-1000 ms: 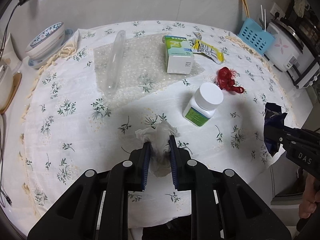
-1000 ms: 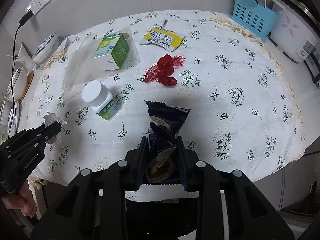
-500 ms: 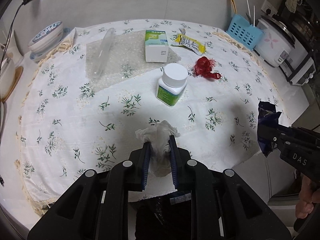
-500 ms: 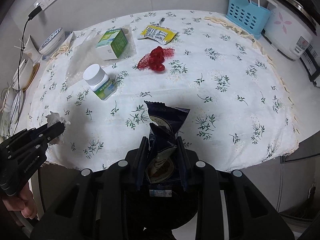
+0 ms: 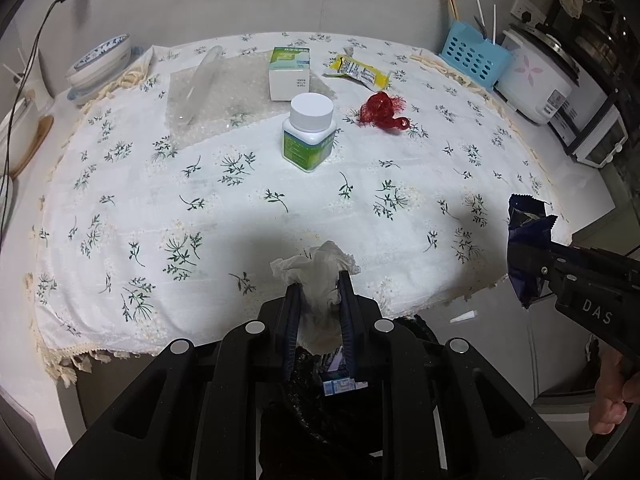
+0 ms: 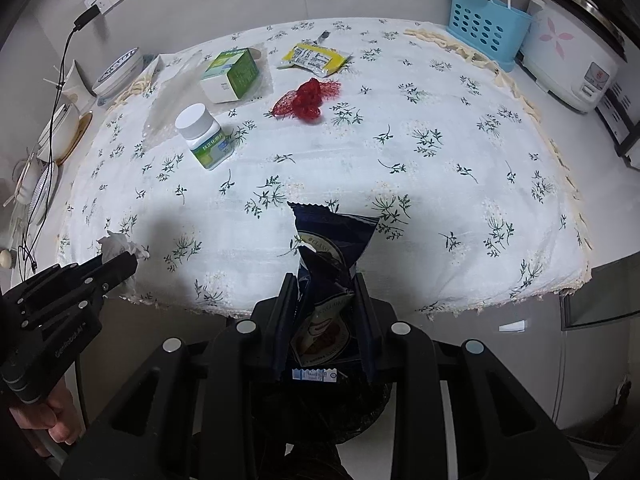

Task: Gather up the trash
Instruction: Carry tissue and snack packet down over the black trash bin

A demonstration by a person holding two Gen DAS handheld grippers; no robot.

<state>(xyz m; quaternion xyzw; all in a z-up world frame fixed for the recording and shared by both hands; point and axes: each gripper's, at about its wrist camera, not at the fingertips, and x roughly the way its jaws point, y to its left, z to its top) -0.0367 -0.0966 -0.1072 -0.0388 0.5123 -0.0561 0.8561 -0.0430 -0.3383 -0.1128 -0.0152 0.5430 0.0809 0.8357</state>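
Note:
My left gripper (image 5: 318,286) is shut on a crumpled white tissue (image 5: 318,276), held off the table's front edge above a black-lined bin (image 5: 320,412). My right gripper (image 6: 326,286) is shut on a dark blue snack wrapper (image 6: 330,248), also past the front edge above the bin (image 6: 332,404). On the table lie a white pill bottle with a green label (image 5: 309,132), a green-and-white carton (image 5: 290,74), a yellow sachet (image 5: 358,72), a red net (image 5: 380,110) and a sheet of bubble wrap (image 5: 208,96).
The round table has a white flowered cloth (image 5: 200,200). A blue utensil basket (image 5: 474,60) and a rice cooker (image 5: 540,80) stand at the back right. Bowls (image 5: 100,62) stand at the back left. A cable (image 5: 28,64) hangs at the left.
Both grippers have pulled back from the table, holding the tissue and the wrapper. They now hang beyond the front edge over the bin.

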